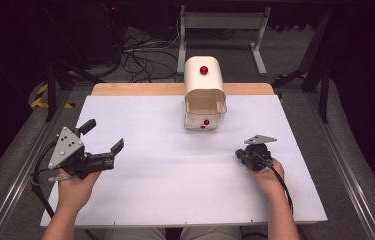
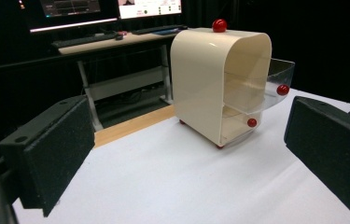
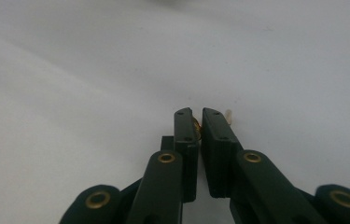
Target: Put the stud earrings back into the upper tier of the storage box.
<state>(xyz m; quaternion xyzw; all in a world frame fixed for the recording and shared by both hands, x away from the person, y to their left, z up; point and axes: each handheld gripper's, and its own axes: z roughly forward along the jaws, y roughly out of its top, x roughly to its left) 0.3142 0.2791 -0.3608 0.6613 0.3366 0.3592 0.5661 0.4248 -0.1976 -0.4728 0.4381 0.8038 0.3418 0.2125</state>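
- Right gripper view: my right gripper (image 3: 199,122) is pinching a small brass-coloured item (image 3: 196,125), identity unclear, jaws nearly closed.
- My left gripper (image 1: 104,136) is hanging wide open, empty.
- Judging next: carrying it to the cream drawer box (image 1: 204,92).

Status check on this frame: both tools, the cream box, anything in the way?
Left tool open, raised. Right tool shut on a small, unclear item. Cream box at table's far edge, clear drawers part out. Nothing between.
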